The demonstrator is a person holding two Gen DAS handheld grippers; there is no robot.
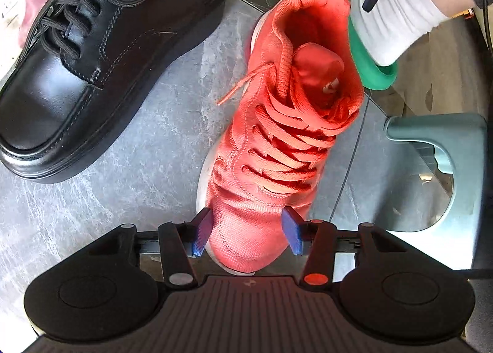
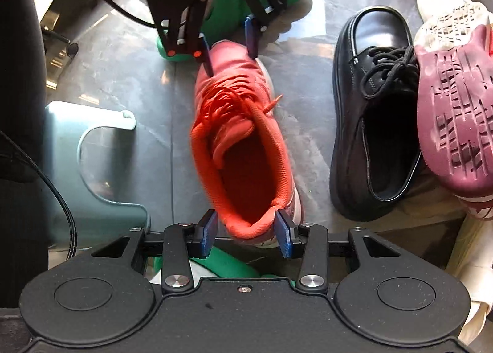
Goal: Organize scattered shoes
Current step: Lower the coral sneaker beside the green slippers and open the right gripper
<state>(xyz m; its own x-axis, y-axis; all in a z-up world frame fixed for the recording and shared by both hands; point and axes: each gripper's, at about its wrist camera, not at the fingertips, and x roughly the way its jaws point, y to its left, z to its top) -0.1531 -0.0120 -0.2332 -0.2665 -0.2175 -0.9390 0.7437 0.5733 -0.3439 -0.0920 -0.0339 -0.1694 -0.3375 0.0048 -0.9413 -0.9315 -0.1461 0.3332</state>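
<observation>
Right wrist view alone shows maroon-soled shoe (image 2: 456,118); both grippers (image 1: 246,234) (image 2: 246,237) pinch red sneaker (image 2: 243,143).

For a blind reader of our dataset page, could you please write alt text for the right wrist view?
An orange-red sneaker lies on a grey marbled floor, the right gripper at its heel and the left gripper at its toe. Beside it sits a black lace-up shoe, with a maroon-soled shoe leaning on it.
</observation>
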